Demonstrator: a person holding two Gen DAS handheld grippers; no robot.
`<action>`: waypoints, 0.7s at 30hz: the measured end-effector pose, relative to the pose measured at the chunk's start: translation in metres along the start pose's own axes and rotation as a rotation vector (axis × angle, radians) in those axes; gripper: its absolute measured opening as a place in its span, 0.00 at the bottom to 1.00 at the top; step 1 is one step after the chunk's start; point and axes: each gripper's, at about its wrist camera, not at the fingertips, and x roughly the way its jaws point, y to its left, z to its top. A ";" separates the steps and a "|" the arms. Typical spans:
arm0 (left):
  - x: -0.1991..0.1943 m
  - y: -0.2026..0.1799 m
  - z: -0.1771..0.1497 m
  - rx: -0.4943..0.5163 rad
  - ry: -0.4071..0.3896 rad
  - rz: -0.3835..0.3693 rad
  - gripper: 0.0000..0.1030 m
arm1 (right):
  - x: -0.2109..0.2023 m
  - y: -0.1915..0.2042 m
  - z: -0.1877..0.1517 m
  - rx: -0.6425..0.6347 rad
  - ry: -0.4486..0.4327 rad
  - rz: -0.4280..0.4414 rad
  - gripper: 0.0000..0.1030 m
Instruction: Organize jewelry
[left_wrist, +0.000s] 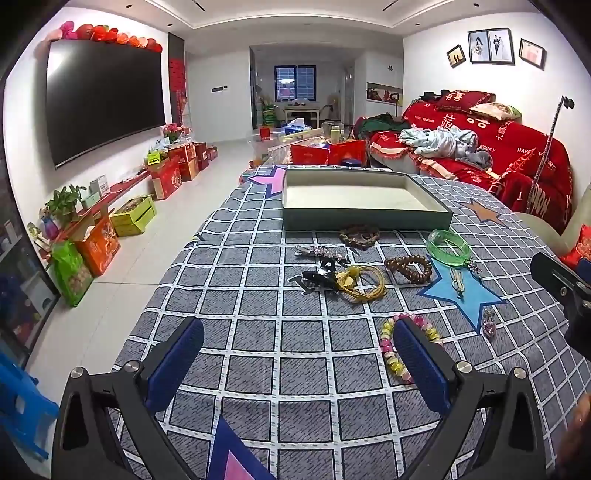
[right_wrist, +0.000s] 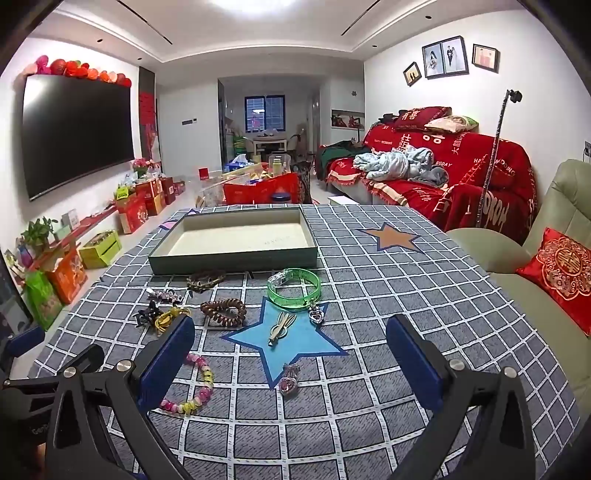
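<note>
Both grippers idle above the checked tablecloth (right_wrist: 388, 280). Left gripper (left_wrist: 297, 341): fingers spread wide, nothing between them; pink-yellow bead bracelet (left_wrist: 388, 350) partly behind its right finger. Right gripper (right_wrist: 291, 341): fingers wide apart too, holding nothing; the same bracelet (right_wrist: 199, 387) sits just beside its left finger, pink heart pendant (right_wrist: 289, 380) between the fingers on the cloth. Ahead of the fingertips: green bangle (right_wrist: 294, 289), brown bead bracelet (right_wrist: 224, 310), hair clip (right_wrist: 280, 326) on the blue star. Tray (right_wrist: 236, 266) beyond, past all the jewelry.
</note>
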 end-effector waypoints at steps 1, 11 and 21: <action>0.000 0.000 0.000 0.001 0.000 0.000 1.00 | -0.002 0.000 0.001 -0.001 -0.001 0.000 1.00; -0.001 0.001 0.000 0.000 0.000 -0.002 1.00 | -0.011 0.004 0.010 -0.007 -0.003 0.006 1.00; -0.002 0.000 0.001 -0.003 -0.004 -0.001 1.00 | -0.012 0.005 0.009 -0.006 -0.008 0.006 1.00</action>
